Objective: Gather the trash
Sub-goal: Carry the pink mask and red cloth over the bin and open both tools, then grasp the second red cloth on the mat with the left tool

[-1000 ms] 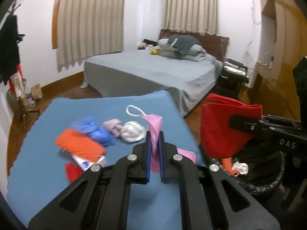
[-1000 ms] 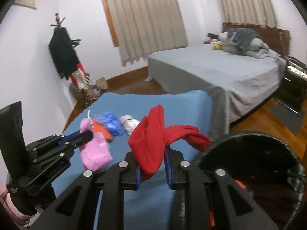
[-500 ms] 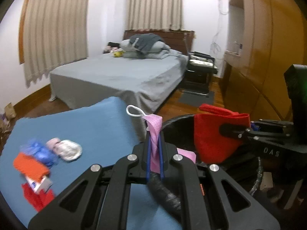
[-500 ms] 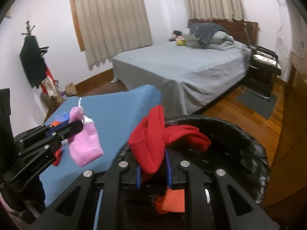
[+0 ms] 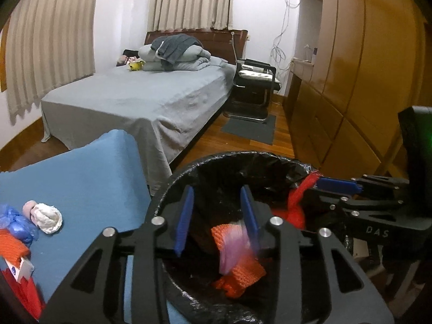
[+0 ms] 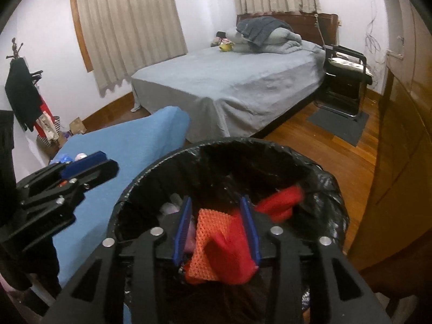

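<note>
A bedroom at home: before my tongs, a bed (image 5: 140, 100) under a grey sheet with heaped bedding (image 5: 175, 52), pleated curtains (image 6: 127, 27), a wooden wardrobe wall (image 5: 359, 67), a coat stand (image 6: 20, 86) and plank flooring (image 6: 332, 145).

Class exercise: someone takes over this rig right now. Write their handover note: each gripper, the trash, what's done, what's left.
Left gripper: open over the black bin; a blurred pink piece is dropping below it.
Right gripper: open over the bin, red cloth falling from it.
Done: orange mesh already inside.
Left: on the blue table, white wad, blue bag, orange piece, small carton.
</note>
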Tool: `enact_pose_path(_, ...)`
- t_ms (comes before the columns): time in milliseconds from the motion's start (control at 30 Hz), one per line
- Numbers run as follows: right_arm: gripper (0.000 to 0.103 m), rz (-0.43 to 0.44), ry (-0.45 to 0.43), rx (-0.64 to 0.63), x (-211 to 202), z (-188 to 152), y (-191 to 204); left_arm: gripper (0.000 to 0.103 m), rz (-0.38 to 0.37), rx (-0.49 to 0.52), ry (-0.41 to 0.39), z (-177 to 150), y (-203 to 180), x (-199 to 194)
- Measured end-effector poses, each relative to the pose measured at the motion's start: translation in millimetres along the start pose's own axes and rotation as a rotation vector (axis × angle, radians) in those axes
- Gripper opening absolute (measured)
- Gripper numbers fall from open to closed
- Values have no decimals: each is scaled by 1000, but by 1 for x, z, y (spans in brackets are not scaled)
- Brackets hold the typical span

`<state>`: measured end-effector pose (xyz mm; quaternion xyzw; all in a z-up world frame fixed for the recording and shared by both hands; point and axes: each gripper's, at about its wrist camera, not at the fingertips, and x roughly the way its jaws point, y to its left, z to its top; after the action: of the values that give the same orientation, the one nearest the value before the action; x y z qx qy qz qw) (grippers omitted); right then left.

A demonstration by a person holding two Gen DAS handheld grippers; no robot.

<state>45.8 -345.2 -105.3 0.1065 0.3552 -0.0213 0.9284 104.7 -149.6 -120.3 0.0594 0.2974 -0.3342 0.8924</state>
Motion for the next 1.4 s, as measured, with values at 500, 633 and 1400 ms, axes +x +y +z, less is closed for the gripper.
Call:
enact_pose_path(500, 96, 82, -109, -25, -1, 12, 55, 83, 282, -85, -64, -15, 75, -71)
enact_pose_path(633, 97, 144, -113, -53, 12, 13, 90, 83, 394, -142, -52, -32, 113, -97)
enact_pose_path(1400, 97, 266, -16, -205, 86, -24, 212, 83, 640, -372, 118, -117, 236, -127)
